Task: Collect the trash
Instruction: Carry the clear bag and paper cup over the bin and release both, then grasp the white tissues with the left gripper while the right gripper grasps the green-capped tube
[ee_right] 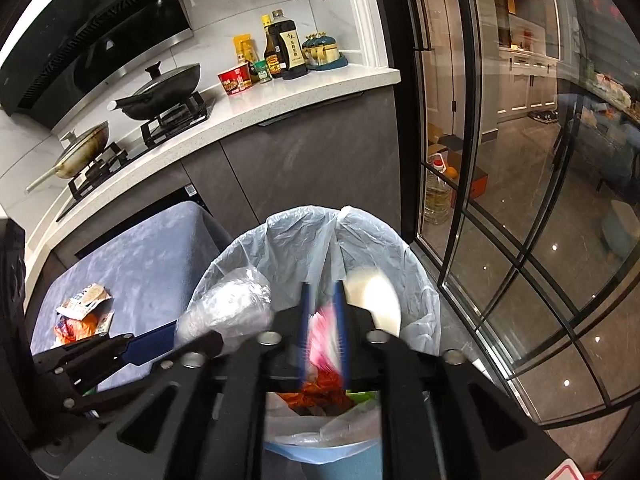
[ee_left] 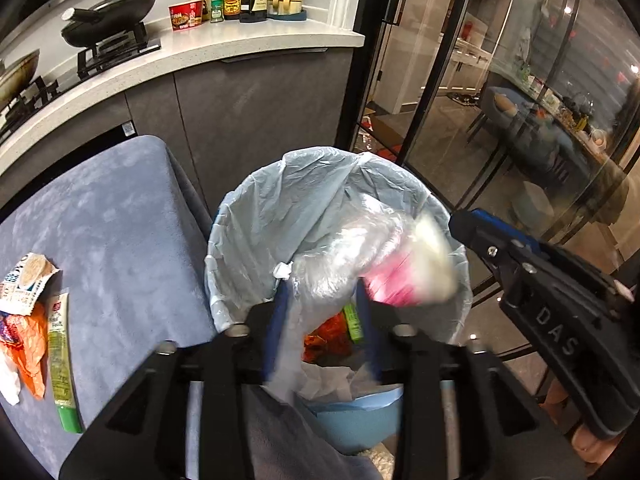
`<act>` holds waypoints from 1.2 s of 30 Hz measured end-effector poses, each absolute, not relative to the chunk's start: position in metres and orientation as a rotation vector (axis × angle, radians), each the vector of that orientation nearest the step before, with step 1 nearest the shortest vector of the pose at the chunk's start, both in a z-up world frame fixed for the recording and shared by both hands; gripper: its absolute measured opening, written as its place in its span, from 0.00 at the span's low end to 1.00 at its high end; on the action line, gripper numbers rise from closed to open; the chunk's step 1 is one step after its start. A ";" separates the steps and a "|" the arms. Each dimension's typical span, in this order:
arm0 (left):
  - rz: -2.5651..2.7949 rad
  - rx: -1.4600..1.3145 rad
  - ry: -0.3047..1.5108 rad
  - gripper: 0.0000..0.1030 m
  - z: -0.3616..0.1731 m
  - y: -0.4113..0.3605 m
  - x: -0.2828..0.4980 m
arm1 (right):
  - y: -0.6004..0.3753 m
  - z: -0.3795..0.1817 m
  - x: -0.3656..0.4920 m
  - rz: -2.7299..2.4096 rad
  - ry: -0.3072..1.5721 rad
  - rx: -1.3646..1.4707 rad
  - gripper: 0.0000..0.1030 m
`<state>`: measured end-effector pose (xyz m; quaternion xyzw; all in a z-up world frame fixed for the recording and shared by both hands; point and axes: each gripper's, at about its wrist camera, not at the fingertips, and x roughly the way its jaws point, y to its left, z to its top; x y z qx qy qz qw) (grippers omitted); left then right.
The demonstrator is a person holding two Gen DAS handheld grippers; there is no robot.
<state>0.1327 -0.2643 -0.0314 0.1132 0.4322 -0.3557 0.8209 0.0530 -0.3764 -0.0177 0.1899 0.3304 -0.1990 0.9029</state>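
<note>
A blue bin with a pale plastic liner (ee_left: 256, 216) (ee_right: 416, 280) stands beside a blue-grey covered stool (ee_left: 120, 216) (ee_right: 152, 248). My left gripper (ee_left: 320, 296) is over the bin mouth, jaws apart, with a clear crumpled plastic bag (ee_left: 340, 256) (ee_right: 232, 304) between and beyond the fingers, blurred. My right gripper (ee_right: 324, 320) is over the bin, and a blurred pink and white wrapper (ee_right: 326, 336) (ee_left: 404, 280) lies between its narrowly spaced fingers. Orange and green trash (ee_left: 328, 336) (ee_right: 320, 394) lies in the bin. Wrappers (ee_left: 24, 292) (ee_right: 80, 312) and a green tube (ee_left: 62, 364) lie on the stool.
A white kitchen counter (ee_left: 224, 52) (ee_right: 280, 100) with a stove, pans, bottles and a red noodle cup (ee_left: 186, 16) runs behind. Grey cabinets (ee_left: 256, 112) stand below it. Glass doors with black frames (ee_left: 460, 120) (ee_right: 500, 220) are to the right.
</note>
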 end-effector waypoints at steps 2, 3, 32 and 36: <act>-0.754 0.241 0.902 0.45 -0.028 -0.263 0.131 | -0.376 -0.015 0.051 -0.412 0.670 0.400 0.23; -0.753 0.244 0.896 0.46 -0.027 -0.262 0.130 | -0.375 -0.013 0.050 -0.412 0.665 0.399 0.23; -0.617 0.170 0.845 0.51 0.002 -0.144 0.118 | -0.285 0.018 0.032 -0.301 0.633 0.364 0.28; -0.560 0.150 0.864 0.52 -0.003 -0.109 0.120 | -0.257 0.015 0.036 -0.264 0.649 0.352 0.31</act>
